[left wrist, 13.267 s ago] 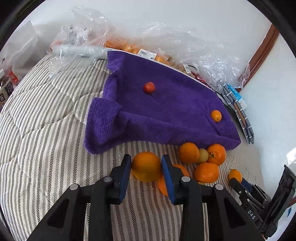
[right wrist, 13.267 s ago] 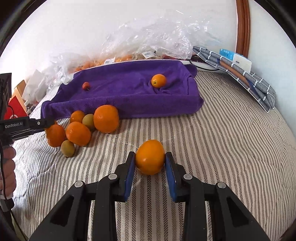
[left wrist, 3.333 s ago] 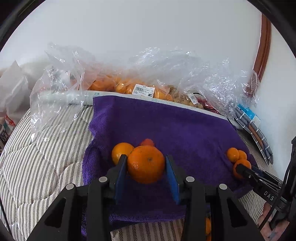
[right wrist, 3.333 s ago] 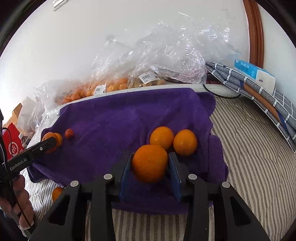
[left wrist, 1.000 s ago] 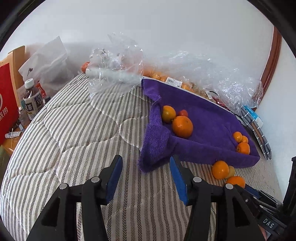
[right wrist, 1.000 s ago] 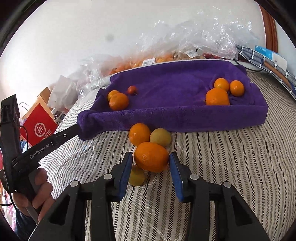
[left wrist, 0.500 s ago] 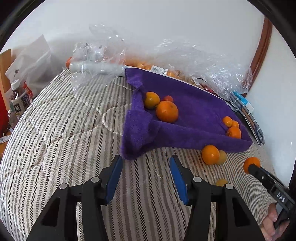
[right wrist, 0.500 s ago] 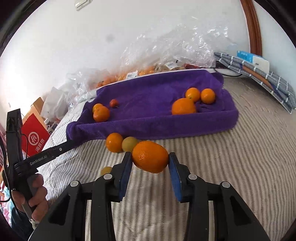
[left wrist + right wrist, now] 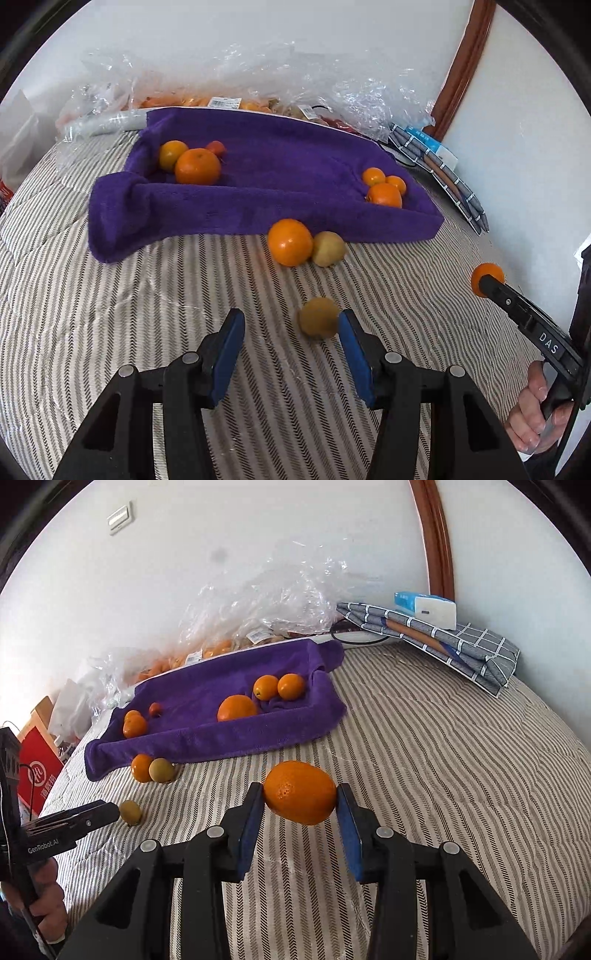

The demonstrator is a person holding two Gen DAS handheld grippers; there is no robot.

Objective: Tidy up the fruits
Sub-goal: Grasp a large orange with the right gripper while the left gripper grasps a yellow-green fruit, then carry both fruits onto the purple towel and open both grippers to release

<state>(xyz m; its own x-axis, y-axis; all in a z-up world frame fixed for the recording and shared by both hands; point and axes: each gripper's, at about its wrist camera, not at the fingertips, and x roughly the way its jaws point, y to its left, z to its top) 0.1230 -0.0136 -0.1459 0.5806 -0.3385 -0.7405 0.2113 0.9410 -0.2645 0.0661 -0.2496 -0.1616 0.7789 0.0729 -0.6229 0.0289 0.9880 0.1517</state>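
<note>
left gripper [image 9: 291, 341]: jaws spread, nothing pinched
small green-brown fruit [image 9: 318, 318]: on the striped bedcover [image 9: 110, 332], between the jaws but hard against the right-hand pad, gap on the other side; roundish, no clear long axis
nearer hand: left, by far
right gripper [image 9: 300, 814]: pads pinching an orange [image 9: 300, 792], long axis jaw to jaw
purple towel [image 9: 221, 734]: beyond both grippers, six fruits on it

oranges [image 9: 236, 708]: 7 | small red fruit [image 9: 155, 709]: 1 | yellow-green fruits [image 9: 318, 318]: 2 | purple towel [image 9: 280, 177]: 1
</note>
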